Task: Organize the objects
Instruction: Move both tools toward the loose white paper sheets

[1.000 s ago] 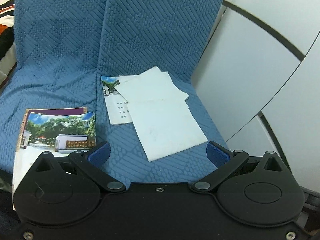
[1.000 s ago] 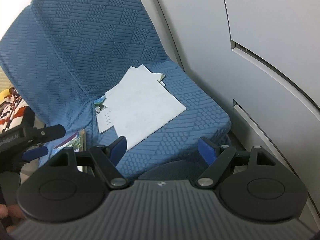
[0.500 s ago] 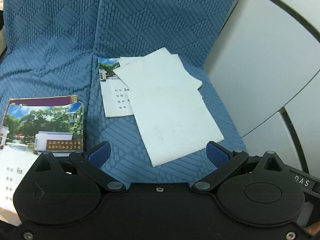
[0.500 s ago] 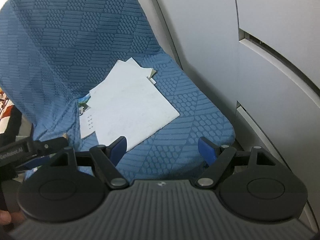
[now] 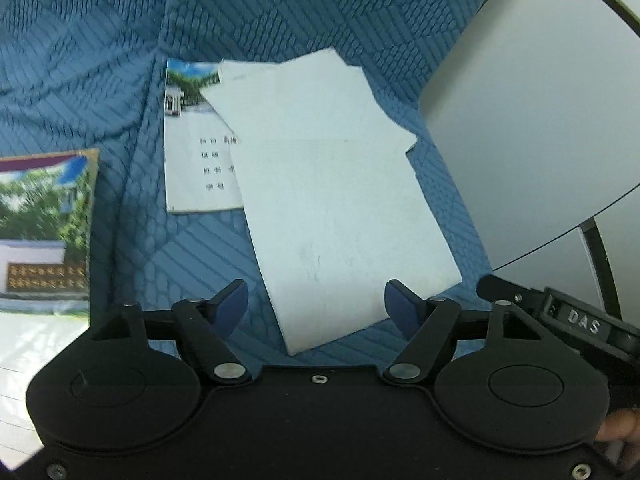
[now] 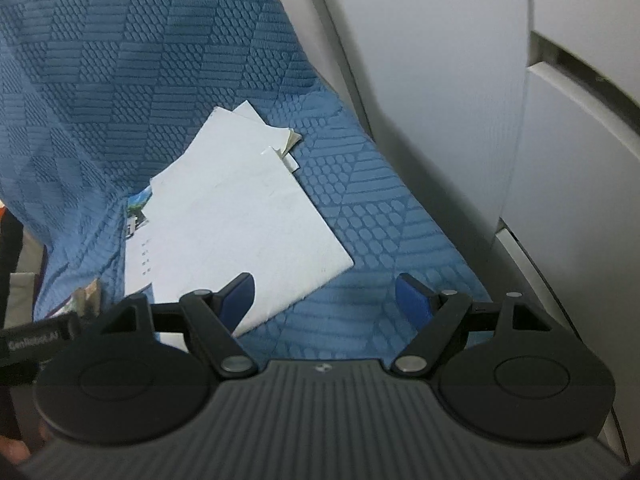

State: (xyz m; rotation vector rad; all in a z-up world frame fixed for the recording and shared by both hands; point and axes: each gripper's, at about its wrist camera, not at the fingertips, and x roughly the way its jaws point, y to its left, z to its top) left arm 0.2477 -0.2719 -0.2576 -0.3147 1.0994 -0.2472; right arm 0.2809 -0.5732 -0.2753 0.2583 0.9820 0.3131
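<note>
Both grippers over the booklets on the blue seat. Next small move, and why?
Probably ease the left gripper down onto the near edge of the top white booklet. That edge lies between its closing jaws, not yet touched by the pads. The booklet lies askew over the others on the blue seat. The right gripper is open, holding nothing.

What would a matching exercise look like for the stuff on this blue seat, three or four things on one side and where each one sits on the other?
Things:
1. plain white booklet
2. booklet with printed lines
3. photo-cover booklet
4. grey wall panel

Places:
A. far left, apart from the pile
B. partly under the top one
C. right of the seat
D. top of the pile

Pairs: 1-D, 2-B, 3-A, 4-C
</note>
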